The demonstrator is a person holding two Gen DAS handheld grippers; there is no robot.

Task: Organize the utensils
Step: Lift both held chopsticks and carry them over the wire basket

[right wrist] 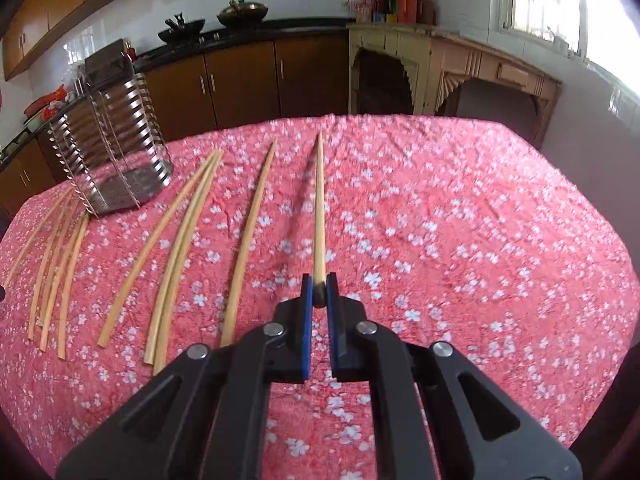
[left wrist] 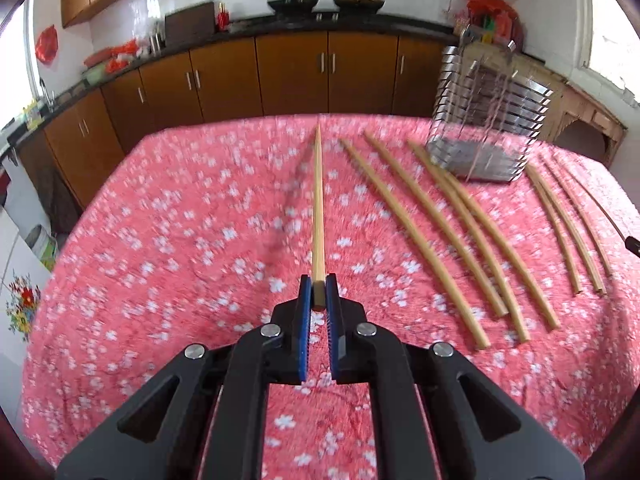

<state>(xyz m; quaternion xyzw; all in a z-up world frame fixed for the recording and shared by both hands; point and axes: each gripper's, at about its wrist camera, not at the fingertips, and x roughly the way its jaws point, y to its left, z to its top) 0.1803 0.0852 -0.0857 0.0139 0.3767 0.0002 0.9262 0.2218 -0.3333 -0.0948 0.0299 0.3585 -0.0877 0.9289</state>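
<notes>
Though blur smears tablecloth [left wrist: 168, 220], both grippers clamp chopsticks.

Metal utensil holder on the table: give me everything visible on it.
The utensil holder is an upright rack of shiny metal, its walls made of stacked horizontal bands on thin rods, with a perforated base. It looks empty. It stands on the pink floral tablecloth near the table's far edge, between two groups of loose chopsticks, some of which run right up to its base. Neither tongs touches it.
</notes>
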